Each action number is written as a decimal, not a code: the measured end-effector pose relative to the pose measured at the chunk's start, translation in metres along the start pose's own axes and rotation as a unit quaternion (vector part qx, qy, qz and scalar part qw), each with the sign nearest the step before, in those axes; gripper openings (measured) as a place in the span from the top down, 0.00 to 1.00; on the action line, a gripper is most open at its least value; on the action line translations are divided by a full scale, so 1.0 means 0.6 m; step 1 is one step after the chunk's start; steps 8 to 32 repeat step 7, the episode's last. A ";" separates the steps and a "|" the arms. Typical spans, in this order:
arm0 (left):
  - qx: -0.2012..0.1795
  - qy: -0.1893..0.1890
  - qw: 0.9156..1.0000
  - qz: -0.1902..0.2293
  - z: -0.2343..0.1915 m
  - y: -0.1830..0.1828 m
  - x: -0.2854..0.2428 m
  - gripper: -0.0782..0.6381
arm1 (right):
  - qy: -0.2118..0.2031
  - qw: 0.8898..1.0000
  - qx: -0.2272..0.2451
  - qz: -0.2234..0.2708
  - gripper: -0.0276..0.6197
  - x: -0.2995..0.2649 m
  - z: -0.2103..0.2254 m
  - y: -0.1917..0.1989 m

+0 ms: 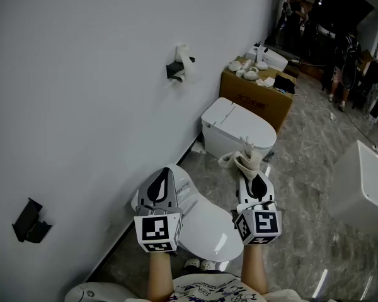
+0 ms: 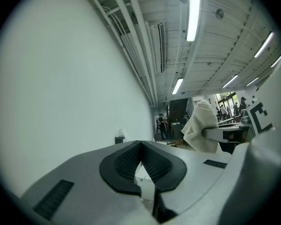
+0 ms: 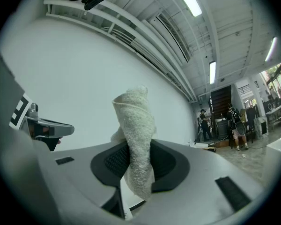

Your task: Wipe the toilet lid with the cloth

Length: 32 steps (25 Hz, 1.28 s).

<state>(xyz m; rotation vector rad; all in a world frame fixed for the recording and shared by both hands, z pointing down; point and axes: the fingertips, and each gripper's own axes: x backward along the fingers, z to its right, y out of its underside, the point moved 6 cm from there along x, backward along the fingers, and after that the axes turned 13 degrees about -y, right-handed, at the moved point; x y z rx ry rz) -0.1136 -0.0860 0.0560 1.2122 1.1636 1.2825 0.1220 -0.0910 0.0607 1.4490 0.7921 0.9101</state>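
The task is judged to be at its approach step, with no wiping yet begun: the cloth (image 1: 240,162) is carried in the air and is not seen touching any surface. The right gripper (image 1: 252,177) is closed on the cloth, which is pinched between the 2 dark pads in the right gripper view, its free end standing up above the jaws as a loose twisted roll. The left gripper (image 1: 161,180) is held level with it and just beside it; in the left gripper view its jaws are seen pressed together at the tip with nothing between them. Both grippers are raised above the nearest toilet lid (image 1: 209,229), which lies shut directly beneath them against the wall (image 1: 82,106). A second toilet (image 1: 236,128) is seen further along that wall, with a cardboard box (image 1: 255,100) behind it. Which of the 2 toilets is meant cannot be told, though the near one is judged the likelier. For the next move, the right gripper would need to be tipped downward and lowered until the hanging cloth is laid flat against the lid, so that fabric, not the jaw tips, is pressed on the surface.
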 end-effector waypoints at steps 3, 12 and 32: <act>0.001 -0.001 1.000 0.001 -0.002 -0.002 0.000 0.89 | 0.000 1.000 -0.001 -0.001 0.81 0.001 0.000 0.000; -0.001 0.000 1.000 0.003 -0.004 -0.002 0.001 0.89 | -0.001 1.000 -0.002 -0.003 0.81 0.001 -0.002 0.004; -0.001 0.000 1.000 0.003 -0.004 -0.002 0.001 0.89 | -0.001 1.000 -0.002 -0.003 0.81 0.001 -0.002 0.004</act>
